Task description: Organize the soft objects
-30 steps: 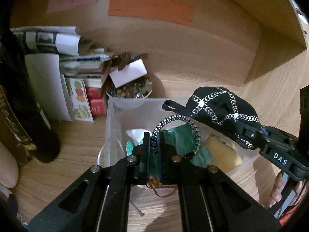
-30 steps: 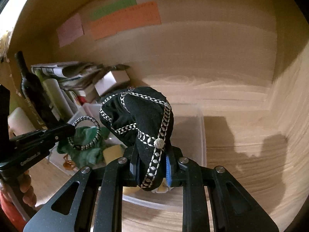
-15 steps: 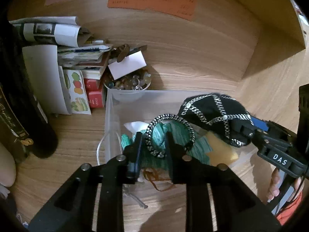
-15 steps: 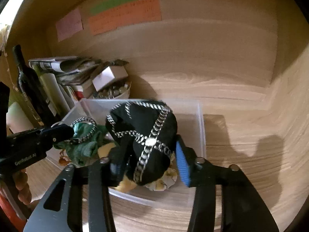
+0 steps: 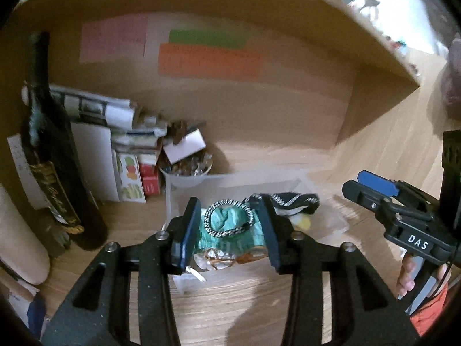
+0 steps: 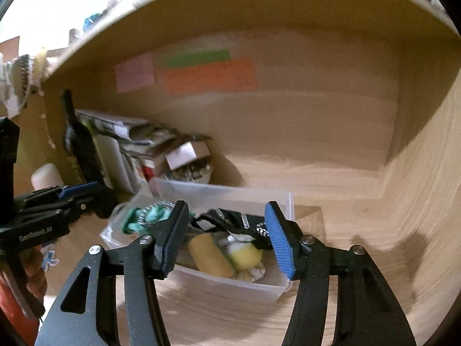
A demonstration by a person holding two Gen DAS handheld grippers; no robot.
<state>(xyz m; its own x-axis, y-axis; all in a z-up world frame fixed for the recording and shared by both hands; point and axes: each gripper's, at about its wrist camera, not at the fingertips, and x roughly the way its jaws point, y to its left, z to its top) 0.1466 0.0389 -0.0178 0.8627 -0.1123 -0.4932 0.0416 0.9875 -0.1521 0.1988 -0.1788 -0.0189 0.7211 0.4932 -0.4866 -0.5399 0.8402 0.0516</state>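
A clear plastic bin [image 6: 230, 194] [image 5: 328, 216] stands on the wooden shelf. In it lie a green cloth [image 5: 227, 232] [image 6: 157, 216] with a black-and-silver braided ring [image 5: 229, 222] on top, a black cap with silver chain trim [image 6: 230, 220] [image 5: 291, 199] and yellow soft items [image 6: 224, 252]. My left gripper [image 5: 229, 230] [image 6: 83, 193] is open and empty above the bin's left end. My right gripper [image 6: 227, 236] [image 5: 366, 187] is open and empty above the bin's front.
A dark wine bottle [image 5: 54, 155] stands at the left. Beside it are stacked papers and boxes [image 5: 121, 144] and a bowl of small trinkets [image 5: 187, 167]. Coloured paper notes [image 5: 207, 57] hang on the back wall. The shelf's side wall [image 6: 426, 173] is on the right.
Both grippers opened and pulled back. The left let go of the braided ring onto the green cloth. The right let go of the black cap, which now lies in the bin.
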